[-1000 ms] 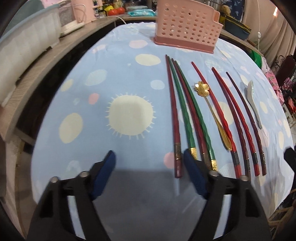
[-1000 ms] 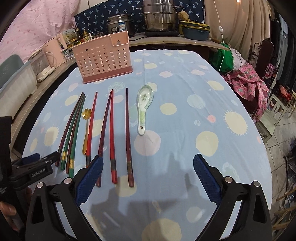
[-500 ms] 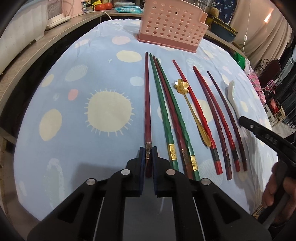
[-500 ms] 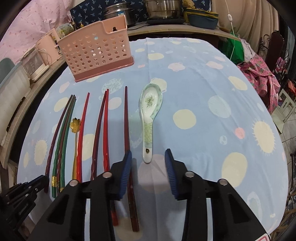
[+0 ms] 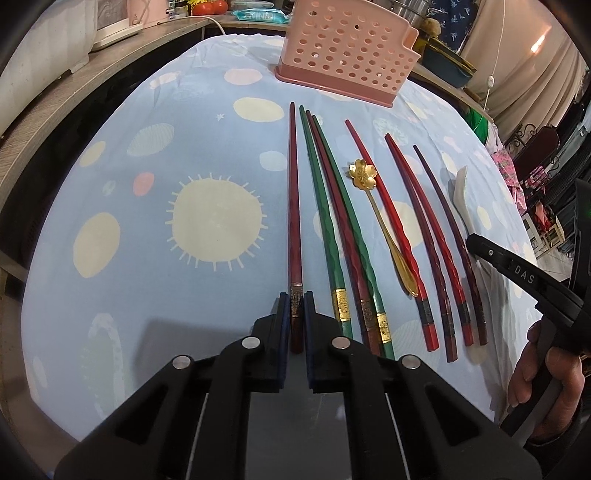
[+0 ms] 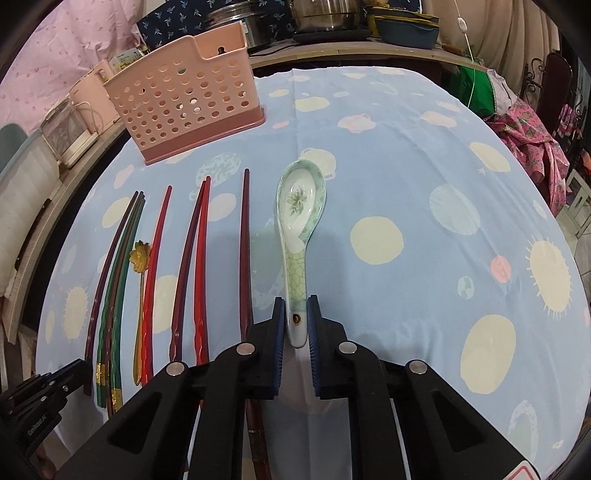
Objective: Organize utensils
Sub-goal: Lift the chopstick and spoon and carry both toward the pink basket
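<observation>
Several red and green chopsticks lie side by side on the blue spotted tablecloth, with a gold flower spoon among them. My left gripper is shut on the near end of the leftmost dark red chopstick, which lies on the cloth. My right gripper is shut on the handle of the white and green ceramic spoon, which lies to the right of the chopsticks. The pink perforated utensil holder stands at the far end of the table; it also shows in the right wrist view.
A wooden counter with white appliances runs along the left of the table. Pots and a blue dish stand on the counter behind. Pink cloth hangs at the right. The right gripper's body shows at the left view's right edge.
Both grippers came down and closed: the left on the leftmost dark red chopstick, the right moved right and closed on the ceramic spoon's handle. Nothing has been lifted.
</observation>
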